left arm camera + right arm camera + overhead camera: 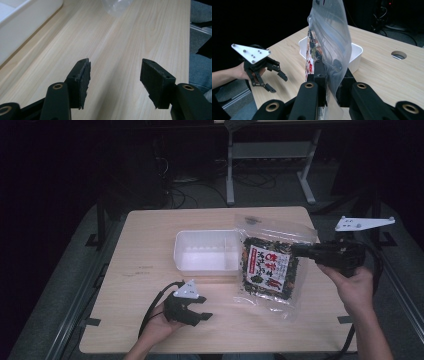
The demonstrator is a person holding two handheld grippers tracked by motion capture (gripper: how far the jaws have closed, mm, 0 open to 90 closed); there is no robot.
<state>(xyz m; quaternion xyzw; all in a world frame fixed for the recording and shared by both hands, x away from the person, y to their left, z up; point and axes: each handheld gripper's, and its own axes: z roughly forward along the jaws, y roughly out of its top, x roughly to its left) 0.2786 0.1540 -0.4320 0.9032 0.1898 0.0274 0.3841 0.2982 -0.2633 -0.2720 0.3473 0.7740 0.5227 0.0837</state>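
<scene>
A clear bag of dark green seaweed mix with a red and white label [269, 268] lies tilted on the table, right of a white plastic tub [205, 251]. My right gripper [296, 251] is shut on the bag's right edge. In the right gripper view the bag [329, 37] stands edge-on between the jaws of the right gripper [330, 71], with the tub [356, 53] behind it. My left gripper [205, 307] is open near the table's front edge with nothing in it. The left gripper [116, 67] hovers low over bare wood, and the tub [25, 20] is at its upper left.
The light wood table [145, 270] has a round cable hole [399, 54] near one side. A corner of the bag [116, 6] shows ahead of the left jaws. A desk frame and cables [250, 175] stand on the dark floor behind the table.
</scene>
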